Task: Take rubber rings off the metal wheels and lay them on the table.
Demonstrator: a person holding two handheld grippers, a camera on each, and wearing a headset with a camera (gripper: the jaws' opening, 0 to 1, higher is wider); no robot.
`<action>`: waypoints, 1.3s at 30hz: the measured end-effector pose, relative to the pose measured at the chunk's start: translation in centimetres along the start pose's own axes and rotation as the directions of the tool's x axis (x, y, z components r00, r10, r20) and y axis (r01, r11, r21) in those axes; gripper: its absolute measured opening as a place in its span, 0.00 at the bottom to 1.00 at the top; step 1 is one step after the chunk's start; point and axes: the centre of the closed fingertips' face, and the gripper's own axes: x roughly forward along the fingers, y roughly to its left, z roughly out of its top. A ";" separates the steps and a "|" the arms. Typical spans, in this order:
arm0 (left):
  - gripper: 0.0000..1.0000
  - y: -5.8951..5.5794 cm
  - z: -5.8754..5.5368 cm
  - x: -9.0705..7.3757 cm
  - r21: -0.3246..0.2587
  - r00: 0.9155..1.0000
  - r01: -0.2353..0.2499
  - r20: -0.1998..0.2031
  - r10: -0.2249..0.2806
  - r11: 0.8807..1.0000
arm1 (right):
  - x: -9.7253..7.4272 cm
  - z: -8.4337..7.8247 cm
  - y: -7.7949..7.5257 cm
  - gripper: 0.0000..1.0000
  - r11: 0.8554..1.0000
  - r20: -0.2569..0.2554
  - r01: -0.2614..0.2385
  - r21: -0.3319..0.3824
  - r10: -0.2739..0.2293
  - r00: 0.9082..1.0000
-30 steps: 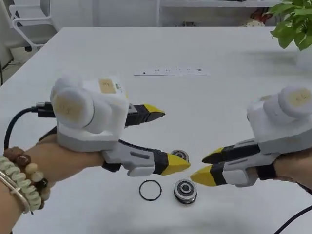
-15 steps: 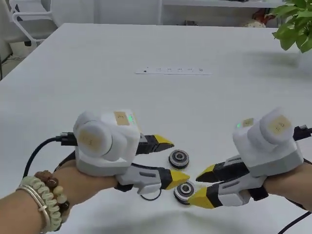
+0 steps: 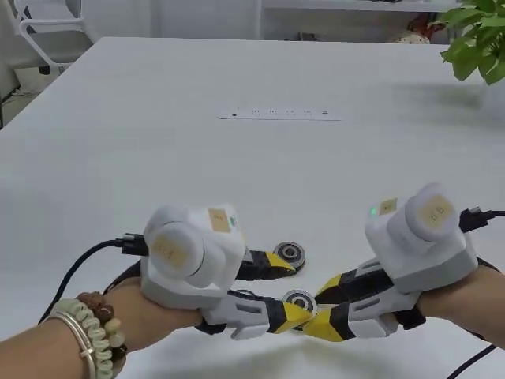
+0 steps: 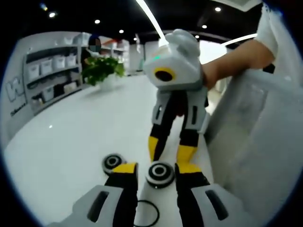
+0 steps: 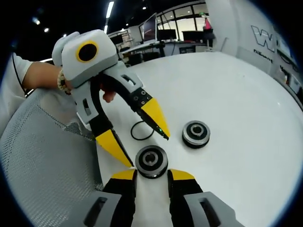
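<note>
Both grippers were down low over the white bench (image 3: 237, 174), nose to nose. The left gripper (image 3: 293, 289) had its yellow-tipped fingers (image 4: 125, 168) spread apart, one on each side of the nearer round metal wheel (image 3: 300, 300), which had its black rubber band still on. The right gripper (image 3: 316, 307) faced the same wheel from the opposite side. Its fingers (image 5: 182, 175) were parted too, tips right at the wheel's edge, but I couldn't tell if they actually touched it. A second metal wheel (image 3: 290, 253) sat just beyond. A loose black rubber ring (image 5: 142, 131) lay flat on the bench beside the left gripper's fingers.
</note>
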 end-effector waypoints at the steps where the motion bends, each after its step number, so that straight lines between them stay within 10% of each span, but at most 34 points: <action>1: 0.30 -0.1 -0.2 0.0 -0.004 1.000 0.003 -0.004 -0.003 1.000 | 0.0 0.0 0.0 0.23 1.000 -0.002 -0.001 -0.001 0.001 1.000; 39: 0.14 -0.3 -1.2 0.1 -0.044 0.999 0.004 -0.036 -0.006 0.999 | -0.1 -0.3 -0.4 0.00 0.995 -0.036 0.035 -0.095 -0.039 0.999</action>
